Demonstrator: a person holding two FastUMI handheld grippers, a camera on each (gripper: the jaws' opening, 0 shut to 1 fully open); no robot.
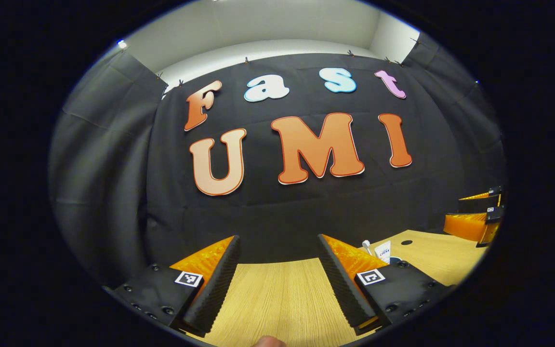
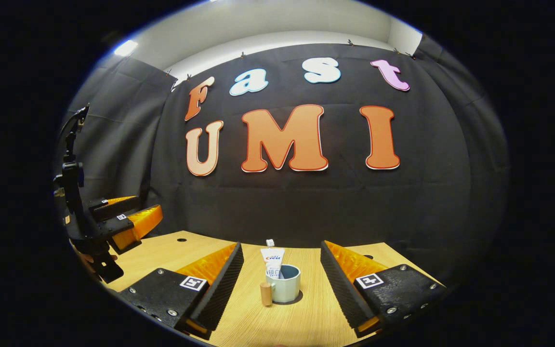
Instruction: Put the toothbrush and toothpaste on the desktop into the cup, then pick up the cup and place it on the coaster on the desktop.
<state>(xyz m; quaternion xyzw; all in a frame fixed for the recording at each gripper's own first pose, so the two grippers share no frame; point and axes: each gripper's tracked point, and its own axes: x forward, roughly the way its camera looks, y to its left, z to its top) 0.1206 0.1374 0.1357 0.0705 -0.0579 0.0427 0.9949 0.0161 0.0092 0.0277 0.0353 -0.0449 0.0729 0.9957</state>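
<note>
A: Right gripper view. The right gripper [image 2: 281,277] has its jaws spread wide over the pale wood-grain desktop [image 2: 282,327], with nothing between them that they touch. The pale blue-grey ceramic cup with a round wooden handle [image 2: 284,284] stands upright in the gap, apart from both fingers.

B: Contents?

A: The white toothpaste tube [image 2: 272,262] stands upright inside the cup at its 10 o'clock side, rising above the rim. A small white toothbrush head [image 2: 270,242] shows just over the tube's top. The handle is at the cup's 8 o'clock. I can't make out a coaster under the cup.

B: Other tool?

A: The left gripper [image 2: 130,217] sits at 9 o'clock of this view, raised above the desktop, jaws apart, nothing held.

B: Left gripper view?

A: Its own fingers [image 1: 219,279] are wide open over bare desktop. The cup is mostly hidden behind the finger at 4 o'clock; tube and brush tips peek out.
</note>
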